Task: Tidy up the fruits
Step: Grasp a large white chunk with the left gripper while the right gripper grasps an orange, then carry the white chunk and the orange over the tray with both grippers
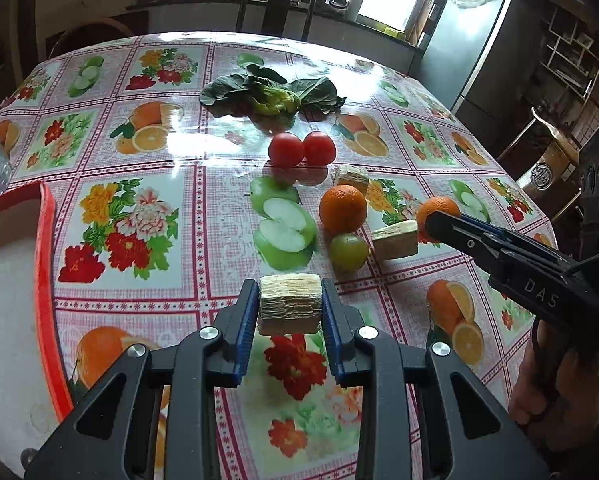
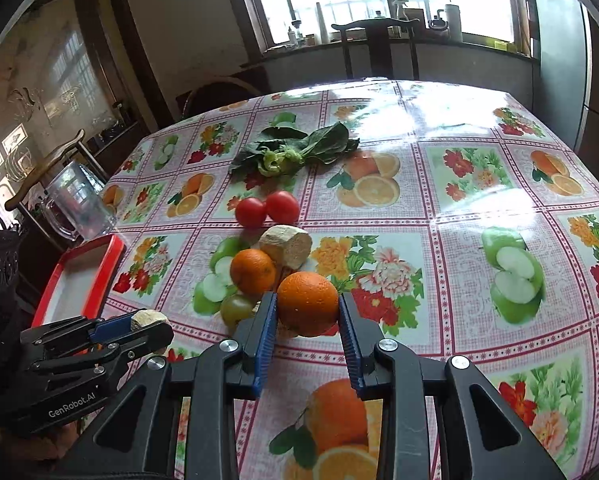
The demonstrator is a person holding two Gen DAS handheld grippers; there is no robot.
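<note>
My left gripper [image 1: 290, 306] is shut on a pale sugarcane piece [image 1: 290, 304], held just above the table; it also shows in the right wrist view [image 2: 149, 318]. My right gripper [image 2: 307, 306] is shut on an orange [image 2: 307, 303], which also shows in the left wrist view [image 1: 437, 210]. On the table lie a second orange [image 1: 342, 208], a green round fruit [image 1: 348, 251], two more sugarcane pieces [image 1: 395, 238] [image 1: 351, 178] and two tomatoes [image 1: 301, 149].
A red-rimmed white tray [image 1: 45, 264] sits at the table's left edge, with a clear glass jug [image 2: 79, 204] behind it. Leafy greens [image 1: 273, 94] lie farther back. Chairs stand around the table; a fridge [image 1: 463, 52] is at the back right.
</note>
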